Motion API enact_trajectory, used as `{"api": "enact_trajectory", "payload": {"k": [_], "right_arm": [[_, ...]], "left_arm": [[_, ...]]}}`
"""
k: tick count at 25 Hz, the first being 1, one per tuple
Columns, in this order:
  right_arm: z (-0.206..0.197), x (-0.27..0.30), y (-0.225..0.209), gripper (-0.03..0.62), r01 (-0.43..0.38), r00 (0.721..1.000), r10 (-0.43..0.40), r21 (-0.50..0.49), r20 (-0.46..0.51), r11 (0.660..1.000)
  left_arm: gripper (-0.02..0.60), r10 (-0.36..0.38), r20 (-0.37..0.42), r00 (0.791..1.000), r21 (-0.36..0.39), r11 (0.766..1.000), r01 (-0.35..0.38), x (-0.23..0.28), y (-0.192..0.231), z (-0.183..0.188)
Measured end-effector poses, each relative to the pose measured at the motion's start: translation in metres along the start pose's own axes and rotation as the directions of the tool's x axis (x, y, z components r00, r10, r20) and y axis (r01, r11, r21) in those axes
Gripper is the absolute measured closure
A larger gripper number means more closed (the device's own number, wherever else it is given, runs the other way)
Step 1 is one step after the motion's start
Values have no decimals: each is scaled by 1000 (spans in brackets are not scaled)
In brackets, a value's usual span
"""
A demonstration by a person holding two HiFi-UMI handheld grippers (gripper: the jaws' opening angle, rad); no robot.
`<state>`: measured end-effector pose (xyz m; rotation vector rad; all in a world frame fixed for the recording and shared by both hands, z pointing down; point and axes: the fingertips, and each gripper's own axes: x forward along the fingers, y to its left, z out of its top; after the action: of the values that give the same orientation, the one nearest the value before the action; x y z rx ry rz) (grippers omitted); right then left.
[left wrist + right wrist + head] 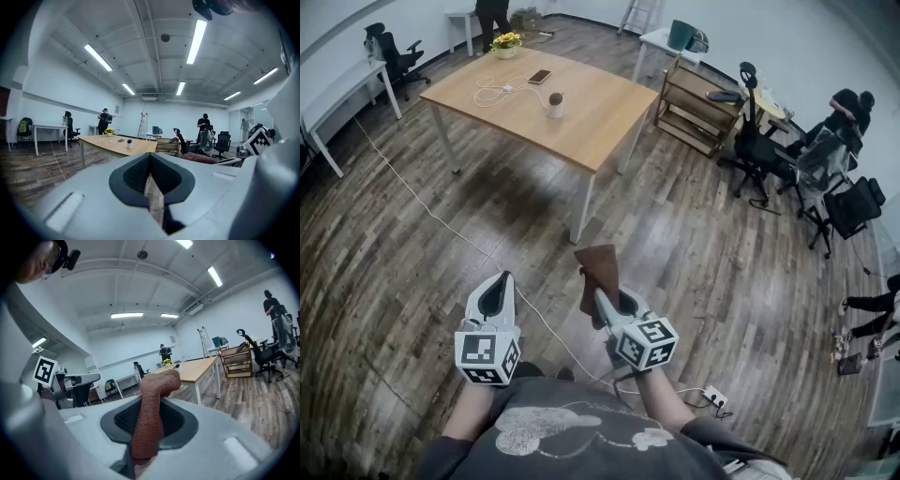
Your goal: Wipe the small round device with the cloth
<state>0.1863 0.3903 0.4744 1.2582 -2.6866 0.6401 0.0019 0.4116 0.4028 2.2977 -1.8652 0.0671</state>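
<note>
The small round device, a white base with a dark ball on top, stands on the wooden table far ahead of me; in the left gripper view the device is a tiny shape. My right gripper is shut on a brown cloth that stands up from its jaws. The right gripper view shows the cloth filling the gap of the right gripper. My left gripper is shut with nothing in it, only a thin slit showing in the left gripper. Both are held low over the wood floor, well short of the table.
On the table lie a phone, a white cable and a flower pot. A wooden shelf and office chairs stand to the right. A cord and power strip lie on the floor. People stand at the room's edges.
</note>
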Motion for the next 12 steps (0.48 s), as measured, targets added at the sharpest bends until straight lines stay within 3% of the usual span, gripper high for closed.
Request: {"api": "enact_trajectory", "payload": {"k": [12], "right_arm": [[0, -4, -5, 519, -3, 1000, 3, 1, 1, 1000]], "left_arm": [[563, -6, -11, 1000, 25, 1000, 7, 6, -18, -1]]}}
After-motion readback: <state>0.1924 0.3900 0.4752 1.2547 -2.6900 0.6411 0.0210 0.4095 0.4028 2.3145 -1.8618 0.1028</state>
